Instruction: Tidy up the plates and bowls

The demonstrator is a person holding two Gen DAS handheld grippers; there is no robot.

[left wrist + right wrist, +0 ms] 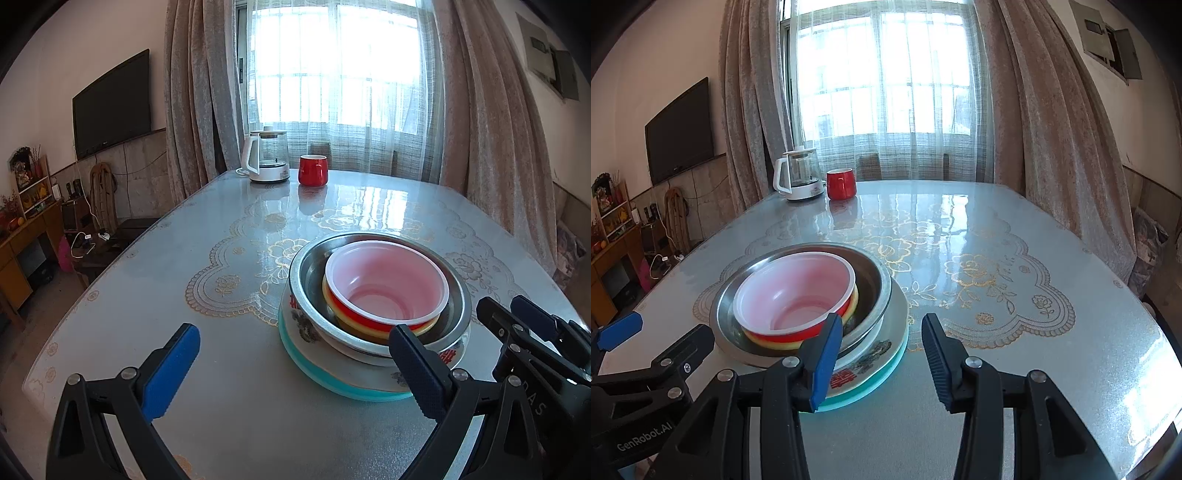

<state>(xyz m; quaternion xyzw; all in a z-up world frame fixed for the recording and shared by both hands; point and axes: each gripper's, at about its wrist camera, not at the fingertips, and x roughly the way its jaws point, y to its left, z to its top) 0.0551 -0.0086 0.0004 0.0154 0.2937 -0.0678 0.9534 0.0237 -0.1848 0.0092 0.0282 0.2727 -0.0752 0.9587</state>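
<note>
Stack on table (240,406): red bowl (386,288) nested in steel bowl (306,280), on printed plate (299,328), teal plate (295,350) lowest, mostly hidden. Left gripper (295,373) fully spread, nothing held. Right gripper (882,363) part-open, nothing between the jaws. The plate's red emblem is seen clearly only in the right view.

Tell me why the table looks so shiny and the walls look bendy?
Left wrist view: bright window light bounces off the glossy table as white glare, and the red mug mirrors in it. Right wrist view: the same glare streaks the table; the fisheye lens curves the curtains and darkens the corners.
</note>
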